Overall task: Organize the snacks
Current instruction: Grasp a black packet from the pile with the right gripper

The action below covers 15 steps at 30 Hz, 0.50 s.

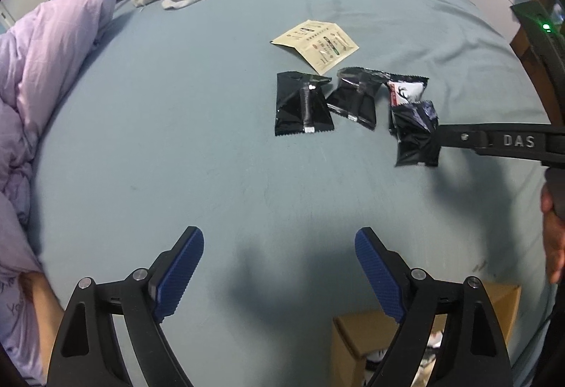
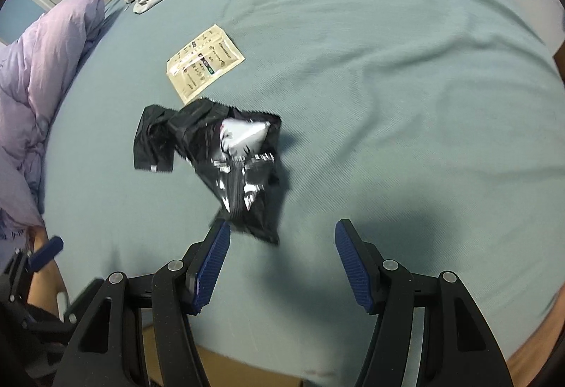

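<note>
Fingers (image 2: 212, 263) of the right gripper (image 2: 283, 224) stand spread, a crinkled black foil snack packet (image 2: 247, 189) loose at their eleven o'clock, seemingly to join the other black foil packets (image 1: 303, 104) on the blue-grey bedsheet (image 1: 212, 157), while the left gripper (image 1: 279, 233) gapes empty, ready.

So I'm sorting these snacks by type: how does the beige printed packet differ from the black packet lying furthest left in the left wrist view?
The beige printed flat packet is pale with printed text and graphics; the leftmost glossy black packet is dark with a raised centre seam. The beige one lies further up the bed and looks thinner; the black one looks puffier. Both lie flat on the blue-grey bedsheet, untouched by either gripper.
</note>
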Each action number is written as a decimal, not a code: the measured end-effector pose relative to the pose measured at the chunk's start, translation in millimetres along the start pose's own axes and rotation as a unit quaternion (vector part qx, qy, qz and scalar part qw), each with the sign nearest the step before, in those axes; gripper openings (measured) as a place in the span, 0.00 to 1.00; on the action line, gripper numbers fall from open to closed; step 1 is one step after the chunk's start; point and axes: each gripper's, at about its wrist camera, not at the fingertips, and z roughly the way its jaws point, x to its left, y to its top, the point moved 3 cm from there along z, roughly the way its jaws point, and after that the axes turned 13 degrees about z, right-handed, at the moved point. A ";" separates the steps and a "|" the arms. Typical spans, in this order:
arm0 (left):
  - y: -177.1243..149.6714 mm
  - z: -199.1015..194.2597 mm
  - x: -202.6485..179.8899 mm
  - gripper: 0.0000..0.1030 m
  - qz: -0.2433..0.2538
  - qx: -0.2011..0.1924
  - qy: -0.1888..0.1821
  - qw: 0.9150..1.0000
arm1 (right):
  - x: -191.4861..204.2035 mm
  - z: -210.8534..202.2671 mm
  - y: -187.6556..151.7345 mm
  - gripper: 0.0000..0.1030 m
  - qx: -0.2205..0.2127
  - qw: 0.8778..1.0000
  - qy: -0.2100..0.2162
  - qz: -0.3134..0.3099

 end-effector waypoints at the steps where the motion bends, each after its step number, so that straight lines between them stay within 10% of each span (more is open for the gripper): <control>1: 2.4 2.1 2.0 0.86 0.001 -0.003 0.006 1.000 | 2.5 5.2 1.8 0.59 0.005 1.000 0.006 0.001; 12: 14.1 23.8 21.2 0.86 -0.025 -0.002 0.019 1.000 | 22.5 36.1 5.6 0.59 0.002 0.999 -0.005 -0.037; 15: 17.1 27.3 19.2 0.86 -0.015 -0.003 0.017 1.000 | 21.1 30.7 4.1 0.35 -0.016 0.998 -0.008 -0.057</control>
